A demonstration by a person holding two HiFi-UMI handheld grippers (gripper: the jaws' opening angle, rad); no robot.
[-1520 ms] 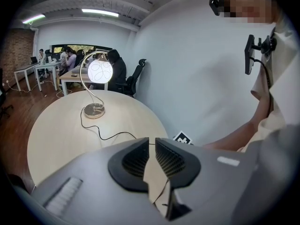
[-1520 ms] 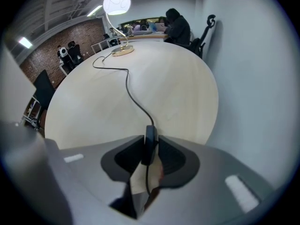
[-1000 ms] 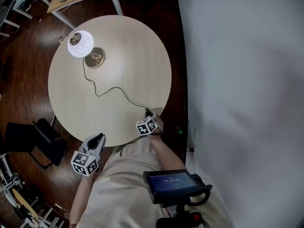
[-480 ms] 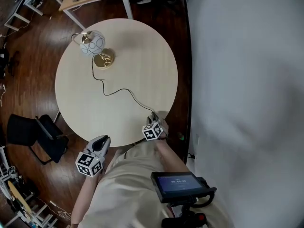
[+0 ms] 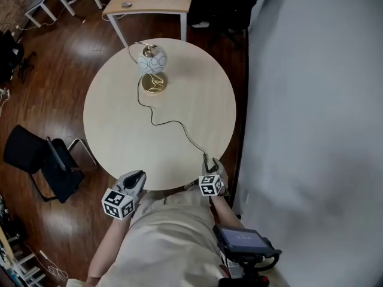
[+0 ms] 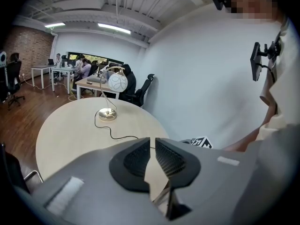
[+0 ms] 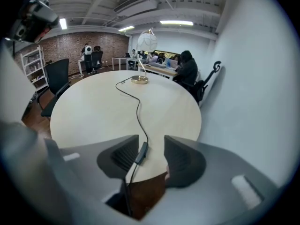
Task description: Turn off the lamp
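Observation:
The lamp has a white globe shade (image 5: 151, 60) on a brass base (image 5: 154, 85) at the far side of the round table (image 5: 114, 124), and the globe looks unlit. Its black cord (image 5: 173, 123) runs to an inline switch (image 7: 142, 153) at the near edge. My right gripper (image 5: 207, 162) hovers over that switch. Its jaws are opening, and the switch lies between them with neither pad touching it. My left gripper (image 5: 139, 176) hangs just off the near table edge. In the left gripper view its jaws (image 6: 152, 144) are shut on nothing.
A black chair (image 5: 42, 160) stands left of the table, and a wooden desk (image 5: 149, 2) lies beyond it. A grey wall (image 5: 311, 100) runs along the right side. A small screen device (image 5: 242, 241) hangs at my chest. People sit at desks in the background.
The globe glowed bright one second ago and is dim now. My right gripper has drawn back from the cord switch toward me. The head view has shifted, and the table sits further right.

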